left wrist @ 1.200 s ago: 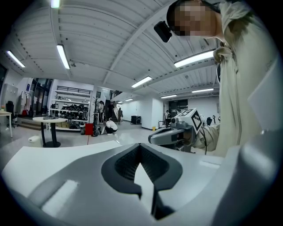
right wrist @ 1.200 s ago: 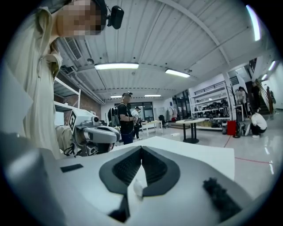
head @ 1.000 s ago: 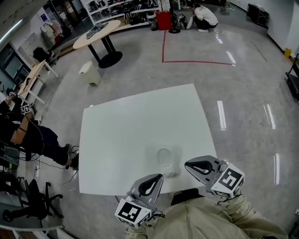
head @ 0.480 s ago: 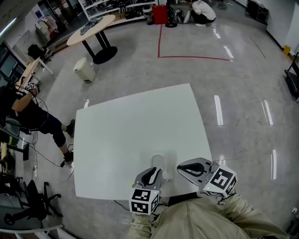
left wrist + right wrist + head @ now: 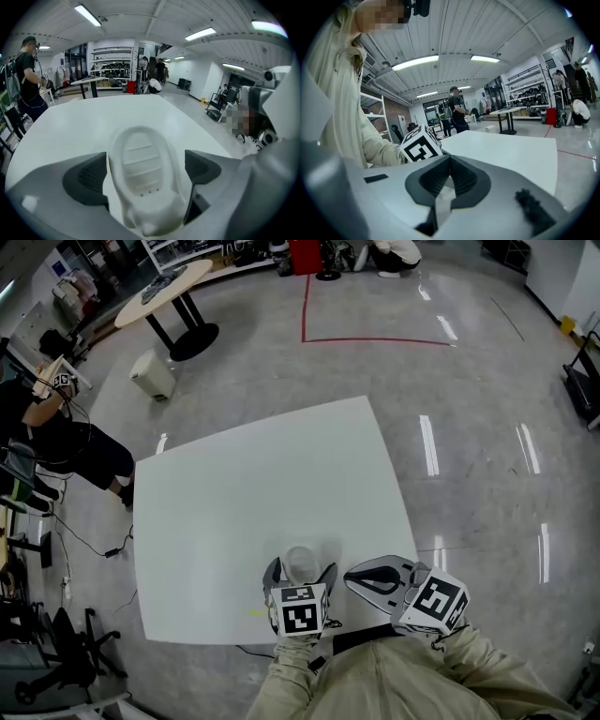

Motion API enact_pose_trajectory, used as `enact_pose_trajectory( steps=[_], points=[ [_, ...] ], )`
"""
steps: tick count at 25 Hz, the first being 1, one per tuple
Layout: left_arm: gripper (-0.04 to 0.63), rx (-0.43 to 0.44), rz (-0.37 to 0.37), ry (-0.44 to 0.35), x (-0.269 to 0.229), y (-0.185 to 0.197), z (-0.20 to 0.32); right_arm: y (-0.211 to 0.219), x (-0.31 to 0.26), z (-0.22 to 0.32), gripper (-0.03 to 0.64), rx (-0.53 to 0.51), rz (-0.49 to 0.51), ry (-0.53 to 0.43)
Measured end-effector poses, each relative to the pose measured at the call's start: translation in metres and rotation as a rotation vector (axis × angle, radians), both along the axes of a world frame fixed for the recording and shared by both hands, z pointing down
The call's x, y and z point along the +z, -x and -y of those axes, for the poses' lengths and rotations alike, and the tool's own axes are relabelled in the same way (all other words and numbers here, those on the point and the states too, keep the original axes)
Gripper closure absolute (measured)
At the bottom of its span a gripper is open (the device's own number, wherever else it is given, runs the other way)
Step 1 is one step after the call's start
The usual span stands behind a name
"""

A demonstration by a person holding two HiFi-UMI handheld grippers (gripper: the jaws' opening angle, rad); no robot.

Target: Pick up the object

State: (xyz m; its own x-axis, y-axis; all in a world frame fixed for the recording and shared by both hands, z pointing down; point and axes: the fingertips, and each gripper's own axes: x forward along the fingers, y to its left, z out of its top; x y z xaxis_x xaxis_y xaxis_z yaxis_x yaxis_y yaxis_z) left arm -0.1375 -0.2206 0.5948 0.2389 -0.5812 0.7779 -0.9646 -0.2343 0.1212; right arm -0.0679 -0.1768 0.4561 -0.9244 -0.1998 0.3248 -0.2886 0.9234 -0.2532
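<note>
A white oval dish-like object (image 5: 140, 168) with ribs inside lies flat on the white table (image 5: 234, 502) near its front edge. My left gripper (image 5: 300, 577) points down at it with one jaw on each side. Its jaws have just been opening, and the dark pads (image 5: 86, 178) stand apart from the object's sides, so it is open. In the head view the object (image 5: 300, 561) shows just beyond the left marker cube. My right gripper (image 5: 352, 576) hovers to the object's right at the table's edge, shut with nothing between its pads (image 5: 449, 176).
A person in black (image 5: 56, 437) stands off the table's left side beside desks and an office chair (image 5: 56, 652). A round table (image 5: 164, 292) and a small bin (image 5: 152, 376) stand far behind. Red tape (image 5: 375, 340) marks the floor beyond the table.
My left gripper has swung forward and down from the table's front edge onto the object, and its jaws have opened round it. The right gripper has shifted only slightly.
</note>
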Motion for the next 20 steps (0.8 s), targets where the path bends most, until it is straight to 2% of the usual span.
enact_pose_trajectory(
  steps=[3,6,7,14,17,20],
  points=[
    [0.08,-0.031,0.048,0.034,0.021,0.006,0.005,-0.003,0.003,0.0,0.614,0.005,-0.003,0.012],
    [0.087,-0.051,0.029,0.062,0.033,0.004,0.004,-0.008,0.005,0.0,0.614,0.014,-0.004,0.023],
    [0.115,-0.059,0.018,0.061,0.034,0.003,0.004,-0.009,0.005,0.0,0.614,0.017,-0.004,0.027],
    [0.127,-0.067,0.005,0.063,0.035,-0.002,0.006,-0.014,0.005,0.002,0.614,0.02,0.005,0.029],
    [0.13,-0.071,0.011,0.036,0.03,0.001,0.006,-0.013,0.002,0.004,0.614,0.011,0.006,0.017],
    [0.131,-0.068,-0.003,-0.035,0.008,-0.001,0.009,-0.016,-0.004,0.008,0.614,0.01,0.011,0.002]
  ],
)
